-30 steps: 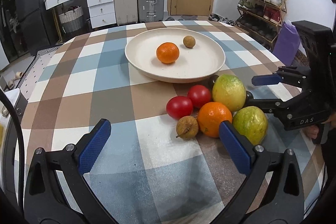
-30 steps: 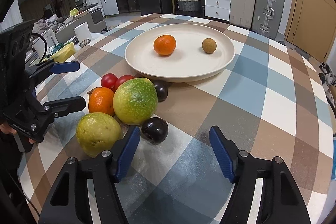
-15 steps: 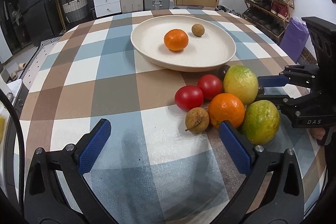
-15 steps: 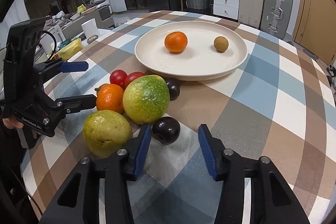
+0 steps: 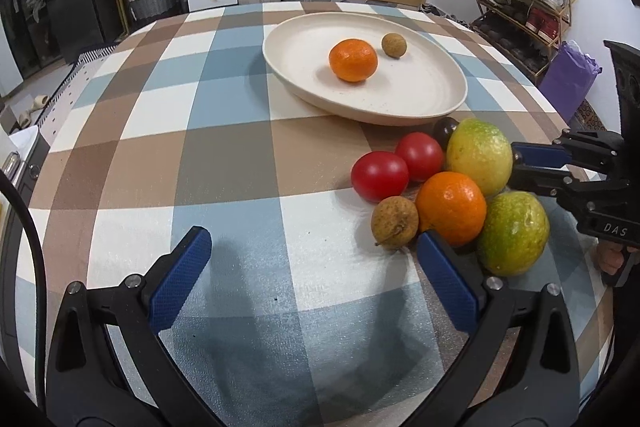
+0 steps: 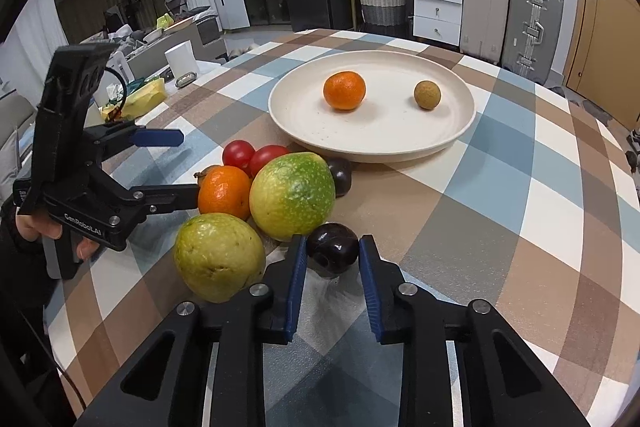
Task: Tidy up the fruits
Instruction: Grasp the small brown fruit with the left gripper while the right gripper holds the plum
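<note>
The right hand-held gripper (image 6: 332, 255) was wide a second ago; now it has squeezed in on the dark plum (image 6: 333, 249) on the bench (image 6: 500, 195). The left hand-held gripper (image 5: 310, 251) stays wide, holding nothing, near the fruit pile.

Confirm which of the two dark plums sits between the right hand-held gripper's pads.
The near dark plum, in front of the two green fruits, sits between the right hand-held gripper pads. The other plum lies by the plate rim, untouched.
</note>
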